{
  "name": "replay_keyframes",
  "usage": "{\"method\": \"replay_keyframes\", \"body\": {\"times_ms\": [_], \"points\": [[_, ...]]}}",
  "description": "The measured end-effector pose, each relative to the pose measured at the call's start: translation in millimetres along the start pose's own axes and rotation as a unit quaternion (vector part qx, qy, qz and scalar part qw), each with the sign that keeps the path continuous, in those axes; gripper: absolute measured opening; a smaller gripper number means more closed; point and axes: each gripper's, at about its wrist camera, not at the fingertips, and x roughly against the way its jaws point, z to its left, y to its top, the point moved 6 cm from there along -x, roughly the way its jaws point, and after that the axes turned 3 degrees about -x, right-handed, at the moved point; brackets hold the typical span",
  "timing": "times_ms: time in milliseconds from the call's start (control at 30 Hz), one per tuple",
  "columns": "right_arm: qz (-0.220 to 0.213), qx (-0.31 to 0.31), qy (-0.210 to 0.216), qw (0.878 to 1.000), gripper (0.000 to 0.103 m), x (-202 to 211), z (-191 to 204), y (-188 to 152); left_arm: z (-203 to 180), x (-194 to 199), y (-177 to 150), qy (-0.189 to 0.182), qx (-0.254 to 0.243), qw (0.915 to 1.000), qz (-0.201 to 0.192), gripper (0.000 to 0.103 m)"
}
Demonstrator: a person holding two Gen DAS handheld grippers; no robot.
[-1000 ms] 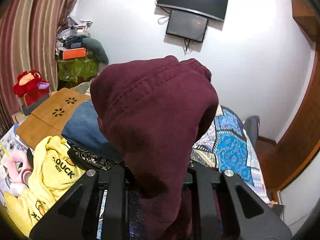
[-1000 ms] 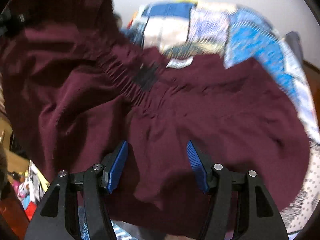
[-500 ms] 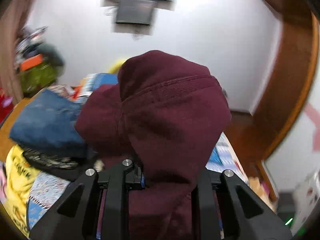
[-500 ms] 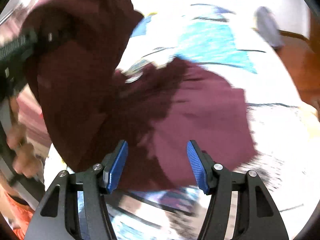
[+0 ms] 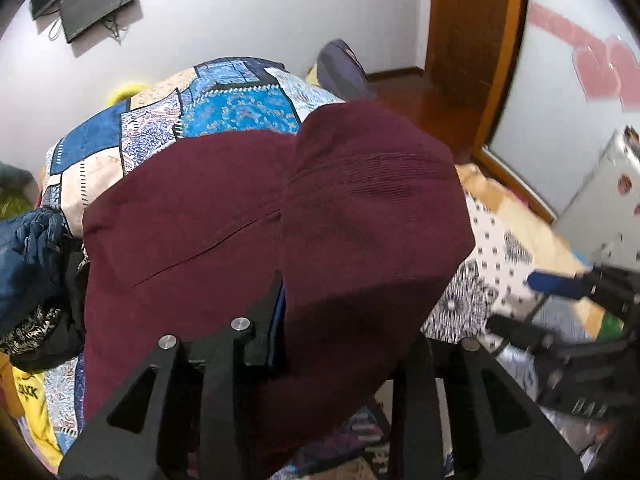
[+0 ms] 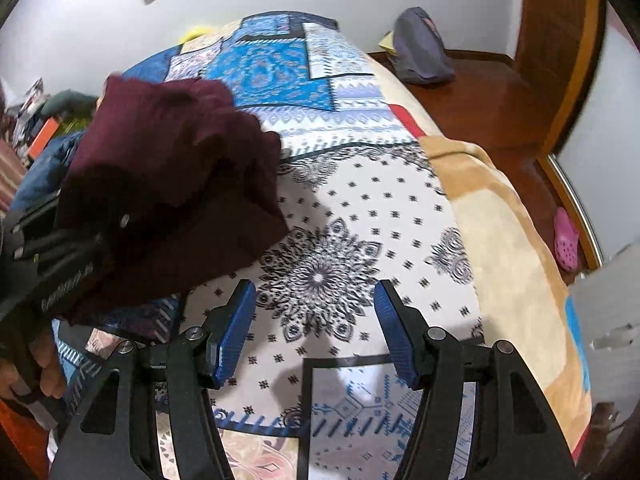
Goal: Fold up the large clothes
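Right gripper (image 6: 316,330): matte black frame, triangular cut-outs, silver round screw heads at the joints, ribbed blue pads (image 6: 234,334) on both fingers. Left gripper (image 5: 340,332): same black frame and silver screws, thin blue pad edge visible. White lettering on its body, unreadable. Bare skin on left hand (image 6: 38,372).

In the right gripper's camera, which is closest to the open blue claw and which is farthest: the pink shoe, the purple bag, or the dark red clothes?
From the right gripper:
1. Dark red clothes, left, held up.
2. Pink shoe, right, on the floor.
3. Purple bag, far end, past the bed.
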Motion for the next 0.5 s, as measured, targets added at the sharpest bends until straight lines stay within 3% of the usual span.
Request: {"method": "replay_keyframes", "body": {"times_ms": [33,200,300,333,433,500], "points": [[-0.002,-0.005,0.002,1.0,0.057,5.1,-1.7,-1.2,-1.4,3.2,-1.7,0.001,-0.005,1.0,0.003,0.04],[-0.028,-0.009,0.016,0.999,0.057,25.3,-4.7,5.6,-8.3,28.8,-6.9,-0.019,-0.007,0.9998,-0.002,0.05],[-0.05,0.002,0.02,0.999,0.057,42.8,2.9,13.6,-5.6,48.4,-12.4,-0.052,0.011,0.9984,-0.018,0.076],[-0.058,0.005,0.024,0.998,0.057,47.9,6.5,17.0,-3.5,58.2,-13.9,-0.058,0.019,0.9977,-0.029,0.079],[-0.08,0.015,0.048,0.996,0.057,60.4,21.7,28.0,13.2,83.9,-16.1,-0.029,0.027,0.997,-0.066,0.083],[-0.092,0.025,0.063,0.993,0.057,64.6,36.0,37.2,34.6,95.4,-20.5,0.027,0.03,0.9956,-0.085,0.09]]}}
